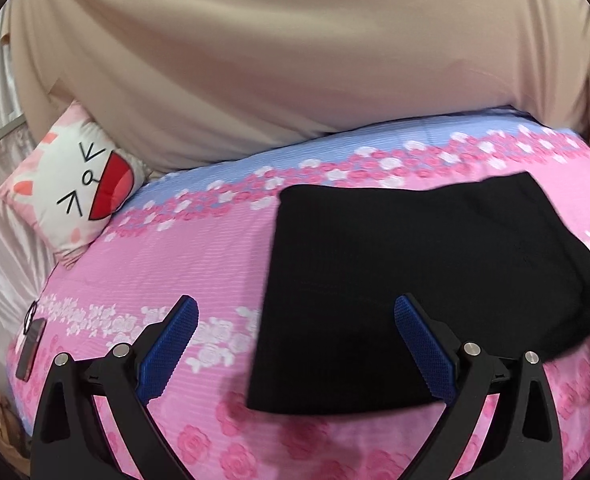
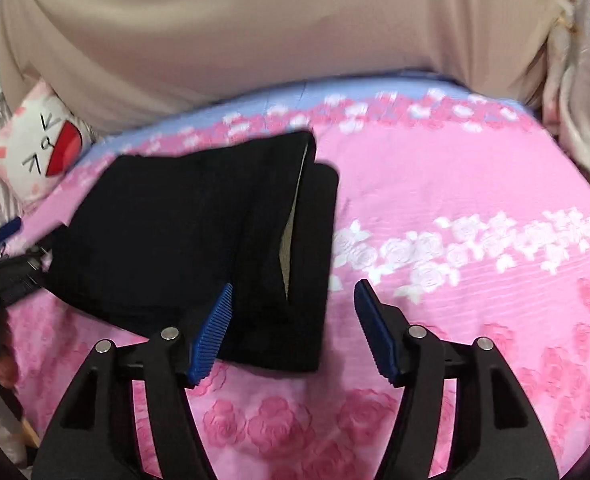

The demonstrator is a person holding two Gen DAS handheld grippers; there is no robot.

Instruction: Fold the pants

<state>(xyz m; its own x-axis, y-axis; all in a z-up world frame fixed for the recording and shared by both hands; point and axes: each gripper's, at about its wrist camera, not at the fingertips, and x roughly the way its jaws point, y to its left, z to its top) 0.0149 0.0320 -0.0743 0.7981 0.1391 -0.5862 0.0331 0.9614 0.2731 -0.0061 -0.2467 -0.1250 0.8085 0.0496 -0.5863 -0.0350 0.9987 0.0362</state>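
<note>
The black pants lie folded into a compact rectangle on the pink flowered bedspread. My left gripper hovers open at the fold's near left edge, with nothing between its blue pads. In the right wrist view the pants show stacked layers and a pale lining at their right edge. My right gripper stands open over the fold's near right corner, and its pads do not press on the cloth. The left gripper's blue fingertip shows at the far left of that view.
A cat-face pillow leans at the back left of the bed. A large beige padded headboard rises behind the bed. A dark flat object lies near the bed's left edge. Pale curtains hang at the right.
</note>
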